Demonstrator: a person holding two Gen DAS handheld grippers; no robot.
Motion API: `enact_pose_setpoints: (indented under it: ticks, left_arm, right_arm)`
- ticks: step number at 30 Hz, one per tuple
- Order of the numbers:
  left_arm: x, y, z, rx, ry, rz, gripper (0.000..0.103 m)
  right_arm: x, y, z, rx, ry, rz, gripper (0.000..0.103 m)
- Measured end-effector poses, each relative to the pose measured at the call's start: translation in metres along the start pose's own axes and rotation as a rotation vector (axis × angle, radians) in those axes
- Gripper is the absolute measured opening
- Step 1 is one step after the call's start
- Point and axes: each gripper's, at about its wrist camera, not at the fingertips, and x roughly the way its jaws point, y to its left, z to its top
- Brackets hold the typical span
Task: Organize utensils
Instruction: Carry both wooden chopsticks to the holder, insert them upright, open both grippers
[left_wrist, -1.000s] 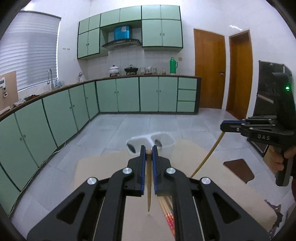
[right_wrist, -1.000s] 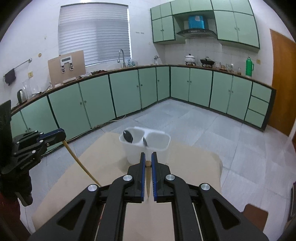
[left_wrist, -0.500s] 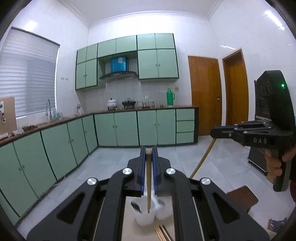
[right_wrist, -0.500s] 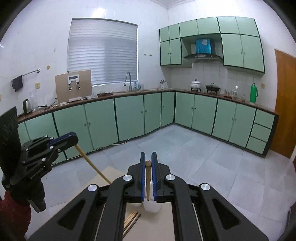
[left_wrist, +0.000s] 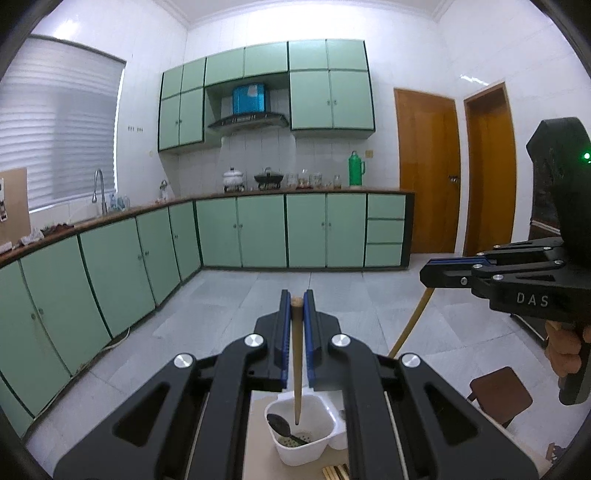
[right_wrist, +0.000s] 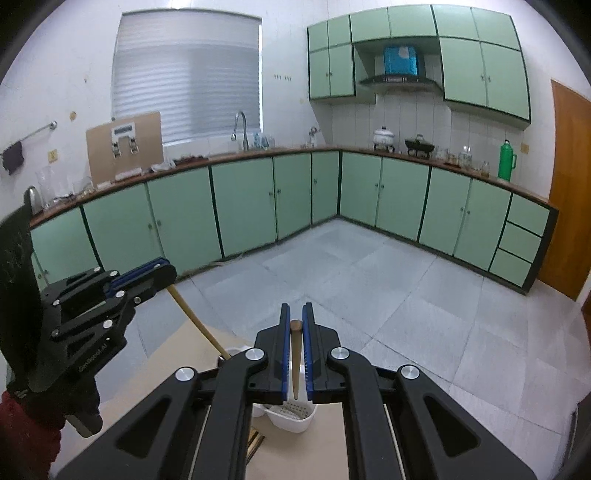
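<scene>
My left gripper is shut on a wooden chopstick that hangs straight down. Its tip hovers over the left compartment of the white two-part utensil holder, where a black spoon lies. My right gripper is shut on a second wooden chopstick, also hanging above the holder. Each gripper shows in the other's view: the right one with its chopstick slanting down, the left one likewise. The holder stands on a tan table.
Loose chopsticks lie on the table in front of the holder. A brown stool stands on the tiled floor to the right. Green cabinets line the far walls; orange doors are at the right.
Both grippers have risen and moved forward with their chopsticks. The holder, earlier ahead of the fingertips, now sits below them. Both stay shut.
</scene>
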Motion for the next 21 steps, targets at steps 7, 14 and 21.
enact_pose_setpoints:
  ticks: [7,14,21]
  left_arm:
    - [0.034,0.013,-0.02,-0.018,0.07,-0.003,0.006]
    - [0.052,0.022,-0.038,-0.03,0.128,0.0,0.006]
    - [0.055,0.032,-0.044,-0.052,0.162,0.02,0.009]
  right_arm:
    - [0.04,0.001,-0.014,0.016,0.057,-0.017,0.006]
    - [0.057,-0.007,-0.024,0.045,0.097,-0.025,0.006]
    - [0.059,-0.024,-0.028,0.109,0.109,-0.036,0.013]
